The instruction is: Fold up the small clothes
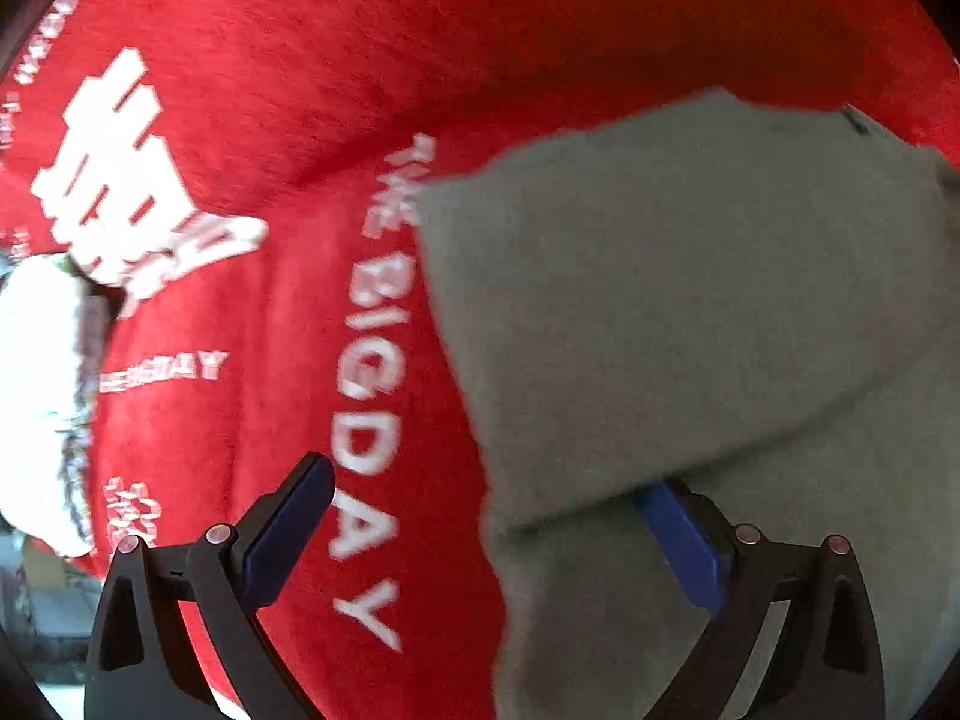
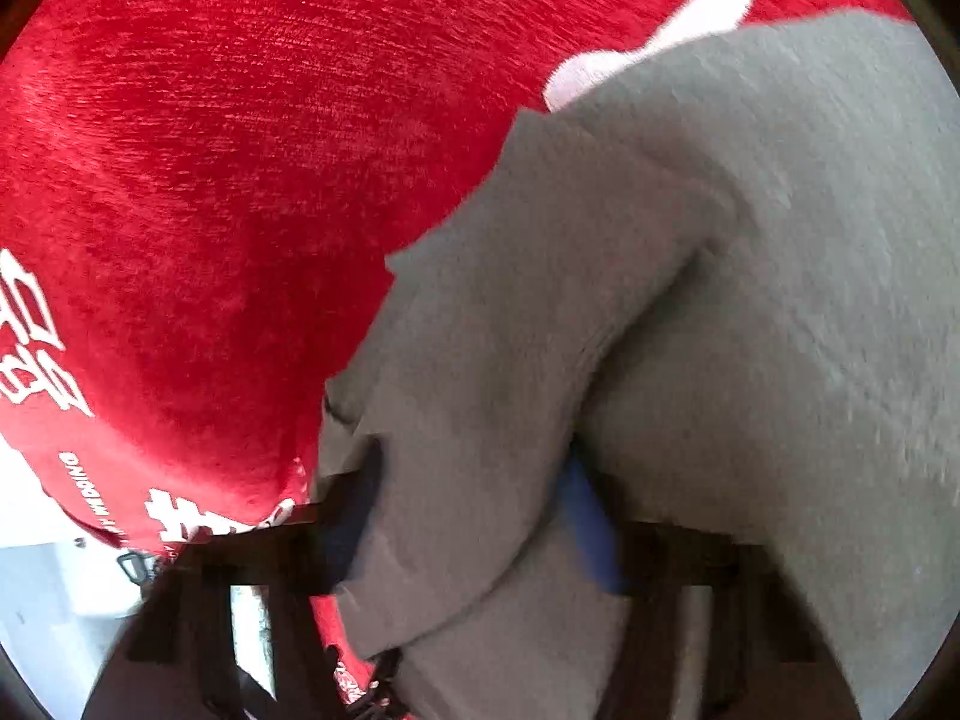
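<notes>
A grey garment [image 1: 690, 312] lies on a red cloth [image 1: 270, 120]. The left gripper [image 1: 480, 510] gapes beside its edge; only the right view shows the right gripper [image 2: 468, 510] pinching a fold.

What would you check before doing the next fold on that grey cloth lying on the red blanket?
1. Left tool open and ready: ok, its fingers stand wide apart.
2. Left tool placed on the grey garment: cannot tell; one blue pad is tucked under a fold, the other sits over the red blanket.
3. Right tool gripping the garment: cannot tell; cloth lies between its fingers, but the view is blurred.
4. Garment lying flat: not ok; it is bunched with raised folds.
5. White item clear of the garment: not ok; it pokes out from behind the far edge.
</notes>
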Demonstrator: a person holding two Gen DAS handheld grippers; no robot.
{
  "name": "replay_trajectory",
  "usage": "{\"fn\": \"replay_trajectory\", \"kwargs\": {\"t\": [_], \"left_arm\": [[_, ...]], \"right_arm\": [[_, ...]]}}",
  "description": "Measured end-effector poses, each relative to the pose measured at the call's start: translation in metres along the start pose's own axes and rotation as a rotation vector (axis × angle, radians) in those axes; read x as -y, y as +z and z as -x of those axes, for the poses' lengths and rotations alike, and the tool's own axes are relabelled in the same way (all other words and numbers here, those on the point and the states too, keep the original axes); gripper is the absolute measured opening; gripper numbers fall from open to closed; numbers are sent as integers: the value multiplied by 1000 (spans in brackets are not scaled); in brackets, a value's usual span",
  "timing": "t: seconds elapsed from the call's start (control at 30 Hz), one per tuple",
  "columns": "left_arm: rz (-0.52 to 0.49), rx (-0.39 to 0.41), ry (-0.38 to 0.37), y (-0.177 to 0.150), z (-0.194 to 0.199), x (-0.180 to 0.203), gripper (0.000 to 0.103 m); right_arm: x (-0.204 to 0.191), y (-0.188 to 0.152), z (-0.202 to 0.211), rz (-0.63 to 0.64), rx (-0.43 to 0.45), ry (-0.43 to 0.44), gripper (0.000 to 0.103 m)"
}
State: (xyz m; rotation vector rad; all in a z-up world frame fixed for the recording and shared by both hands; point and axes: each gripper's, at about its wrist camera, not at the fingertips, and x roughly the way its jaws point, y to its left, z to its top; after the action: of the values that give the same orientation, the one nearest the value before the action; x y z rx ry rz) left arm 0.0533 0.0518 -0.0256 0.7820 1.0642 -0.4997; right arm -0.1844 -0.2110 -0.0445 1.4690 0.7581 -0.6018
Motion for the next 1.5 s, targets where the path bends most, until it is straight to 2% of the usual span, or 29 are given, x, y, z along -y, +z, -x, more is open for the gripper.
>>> {"fn": "replay_trajectory", "kwargs": {"t": [0.07,0.13,0.23,0.3,0.37,0.47,0.53,0.57,0.7,0.73,0.8,0.9,1.0,1.07,1.13,1.27,1.33,1.4,1.5], "left_arm": [[120,-1,29,4,-3,-25,100],[216,-20,-7,3,-7,-49,100],[264,-49,-75,-3,-19,-67,100],[272,-65,-103,-6,-27,-70,100],[271,-72,-125,-9,-30,-72,100],[229,-70,-176,-20,-21,-74,100],[176,-84,-184,-31,-8,-72,100],[163,-86,-185,-32,-3,-72,100],[197,-60,-183,-26,14,-90,100],[224,-39,-180,-18,17,-94,100],[241,-14,-191,-3,16,-95,100],[187,-17,-170,15,0,-73,100],[108,-53,-103,11,-20,-49,100],[148,-37,-112,2,-23,-52,100],[180,-57,-116,-2,-23,-58,100],[163,-70,-98,-4,-20,-65,100],[171,-69,-115,2,-16,-68,100],[194,-49,-166,16,-14,-74,100],[215,-48,-237,48,-26,-78,100]], "right_arm": [[-1,-3,7,-10,7,26,6],[0,-14,25,29,15,57,6],[12,-38,27,80,-27,-1,6],[22,-52,17,132,-54,-95,6],[32,-56,20,131,-42,-65,6],[32,-52,29,96,-30,-68,17],[33,-47,38,69,-9,-51,39],[35,-44,42,56,-2,-48,41],[29,-34,39,44,-12,-71,39],[24,-33,38,84,-19,-92,26],[7,-33,35,196,-29,-149,10],[-11,-32,36,312,-18,-179,10],[-9,-26,33,369,-20,-213,10],[5,-21,28,341,-38,-267,10],[26,-18,37,262,-27,-204,8],[41,-24,59,194,5,-232,13],[42,-30,64,192,-10,-226,14],[41,-38,68,216,-31,-206,16],[34,-51,62,260,-72,-204,29]]}}
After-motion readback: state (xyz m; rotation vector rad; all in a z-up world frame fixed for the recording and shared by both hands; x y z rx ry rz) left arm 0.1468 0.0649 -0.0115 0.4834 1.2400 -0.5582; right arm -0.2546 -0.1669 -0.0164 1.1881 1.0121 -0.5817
